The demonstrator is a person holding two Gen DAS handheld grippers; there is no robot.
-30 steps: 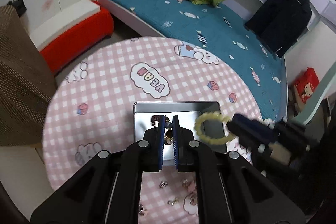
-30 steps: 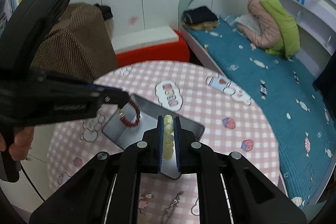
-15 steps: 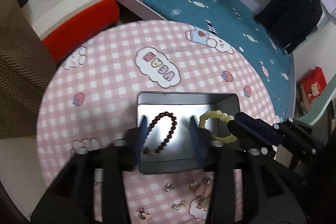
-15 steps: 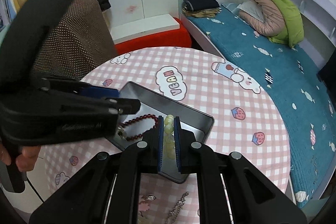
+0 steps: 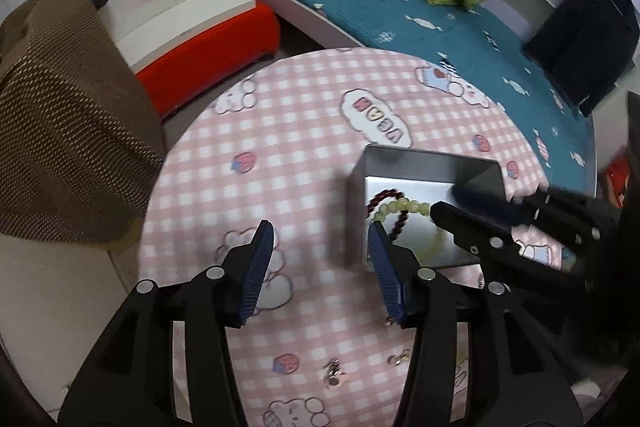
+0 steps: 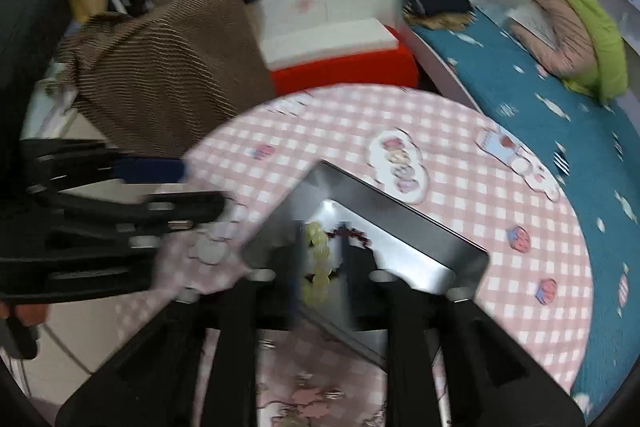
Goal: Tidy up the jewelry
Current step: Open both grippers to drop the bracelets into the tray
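Note:
A metal tray (image 5: 424, 163) sits on the pink checked round table (image 5: 304, 155). In it lie a dark red bead bracelet (image 5: 386, 195) and a pale yellow-green bead bracelet (image 5: 404, 207), overlapping. My left gripper (image 5: 320, 239) is open and empty, left of the tray's near corner. My right gripper (image 6: 320, 259) is open over the tray (image 6: 400, 211), with the yellow-green bracelet (image 6: 318, 259) lying loose between its blurred fingers and the red bracelet (image 6: 352, 233) just beyond. The right gripper also shows in the left wrist view (image 5: 480, 215).
Several small earrings (image 5: 334, 379) and a chain (image 6: 304, 395) lie on the near part of the table. A brown draped chair (image 5: 60, 115) stands to the left. A red bench (image 5: 208, 39) and a teal bed (image 5: 440, 19) lie beyond the table.
My left gripper has released the red bracelet into the tray, opened wide and swung left. My right gripper has lowered the yellow-green bracelet into the tray and opened.

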